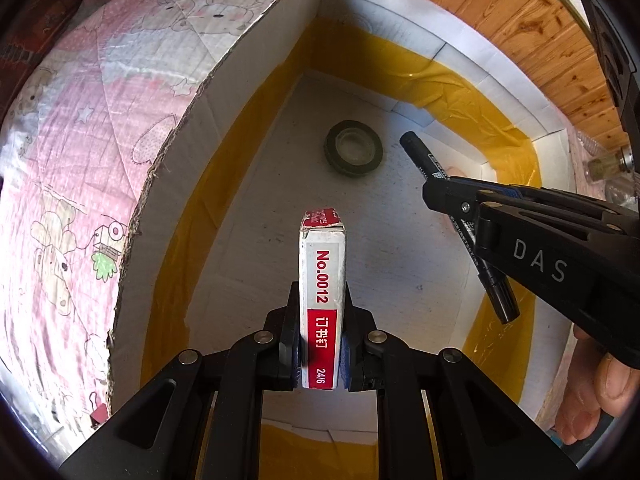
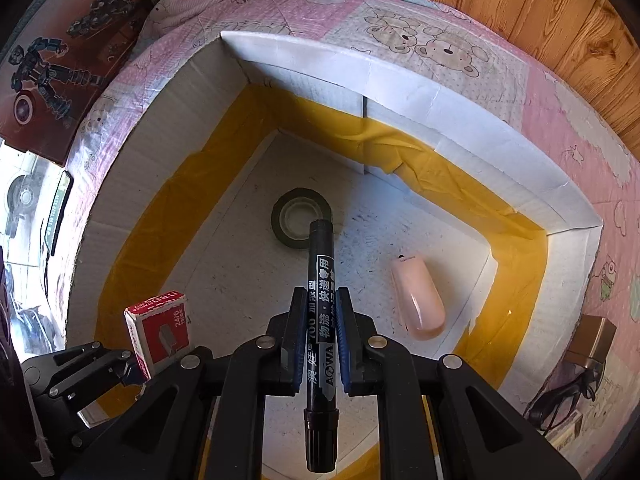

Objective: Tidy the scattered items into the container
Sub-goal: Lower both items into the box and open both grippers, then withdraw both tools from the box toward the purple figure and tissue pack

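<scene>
Over the open box (image 2: pixel 440 120), both grippers hang with loads so each can drop straight in: left gripper (image 1: pixel 320 320) pinches the staple box (image 1: pixel 322 280) on its narrow sides, right gripper (image 2: pixel 320 320) pinches the marker (image 2: pixel 320 312) mid-barrel. Tape roll (image 2: pixel 301 216) and pink case (image 2: pixel 420 300) already lie on the box floor, so I'd judge the task well along.

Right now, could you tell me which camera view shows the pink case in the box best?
The right wrist view: the pink case lies in full sight on the box floor. In the left wrist view, the right gripper hides nearly all of it.
</scene>
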### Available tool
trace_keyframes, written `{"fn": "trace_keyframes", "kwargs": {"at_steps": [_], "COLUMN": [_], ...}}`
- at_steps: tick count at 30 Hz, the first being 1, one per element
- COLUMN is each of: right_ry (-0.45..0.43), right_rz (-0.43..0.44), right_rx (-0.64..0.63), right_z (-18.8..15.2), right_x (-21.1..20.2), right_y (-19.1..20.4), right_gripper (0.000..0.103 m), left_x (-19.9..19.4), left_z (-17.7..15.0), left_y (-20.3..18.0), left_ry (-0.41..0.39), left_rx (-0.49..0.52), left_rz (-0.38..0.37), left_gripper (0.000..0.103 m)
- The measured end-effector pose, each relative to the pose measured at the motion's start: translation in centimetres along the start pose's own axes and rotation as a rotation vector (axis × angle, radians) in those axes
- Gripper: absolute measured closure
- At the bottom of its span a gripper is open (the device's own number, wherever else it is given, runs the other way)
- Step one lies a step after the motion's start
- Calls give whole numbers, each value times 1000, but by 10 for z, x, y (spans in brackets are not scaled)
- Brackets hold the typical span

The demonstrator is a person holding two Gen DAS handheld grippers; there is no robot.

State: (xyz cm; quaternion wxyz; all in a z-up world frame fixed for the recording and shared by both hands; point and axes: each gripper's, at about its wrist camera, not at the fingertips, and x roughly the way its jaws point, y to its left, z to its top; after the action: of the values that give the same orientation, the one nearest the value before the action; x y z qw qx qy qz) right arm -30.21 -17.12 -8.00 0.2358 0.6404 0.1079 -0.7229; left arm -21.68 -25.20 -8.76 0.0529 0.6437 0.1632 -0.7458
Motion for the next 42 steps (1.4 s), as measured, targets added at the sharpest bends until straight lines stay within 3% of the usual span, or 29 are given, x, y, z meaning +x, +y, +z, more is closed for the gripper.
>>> {"fn": "trace_keyframes", "kwargs": {"at_steps": [9,12,13,27,31,35,42], "right_ry": [21,13,13,-41,-94,-181,-355], "right_rz": [-20,-19,-12,71,86,110,156], "right_rx": [44,60,62,23,-5,-44,-94], "right_z": [7,6,5,-26,-52,-77,-128], "right_x": [8,7,6,-24,-43,-72,-109], "right_y": [-4,-7,-7,-4,-9,-9,-12], "right_gripper": [88,87,85,81,75,74,74], "left_x": [8,10,9,-21,-41,-66,-89], "left_z": [4,5,4,-18,-33,-55,-100], "left_y": [0,3,3,2,-2,-9,-29], "left_ry": [32,42,38,11,-33,-117,-233], "left_rx": [-8,-16,-17,-7,21,62,111], "left_rz": [25,39,44,74,90,127,117], "left_gripper": [86,67,65,63,62,62,62]}}
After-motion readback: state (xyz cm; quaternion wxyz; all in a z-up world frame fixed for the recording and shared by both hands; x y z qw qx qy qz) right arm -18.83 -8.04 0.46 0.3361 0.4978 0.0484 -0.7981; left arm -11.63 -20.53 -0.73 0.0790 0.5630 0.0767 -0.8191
